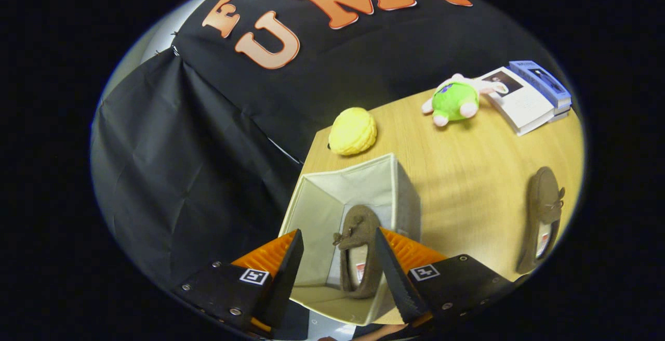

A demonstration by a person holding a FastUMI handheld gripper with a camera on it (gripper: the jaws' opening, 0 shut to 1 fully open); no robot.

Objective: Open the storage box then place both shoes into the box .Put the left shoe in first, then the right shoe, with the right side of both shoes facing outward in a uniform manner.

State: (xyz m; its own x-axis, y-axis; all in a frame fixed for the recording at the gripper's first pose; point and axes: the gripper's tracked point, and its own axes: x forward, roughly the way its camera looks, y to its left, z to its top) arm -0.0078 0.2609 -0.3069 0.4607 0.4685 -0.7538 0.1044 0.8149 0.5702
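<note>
The gripper (pixel 337 258) hangs with fingers spread wide, holding nothing, over the open storage box (pixel 332 195). One brown shoe (pixel 358 250) stands inside the box; the other shoe (pixel 543 216) lies on the wooden table (pixel 467 174) at three o'clock.

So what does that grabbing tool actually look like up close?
The gripper has two wedge-shaped jaws with ribbed inner faces, standing open. Each is bolted to a black block fixed with silver screws and carrying a small square black-and-white marker.
</note>
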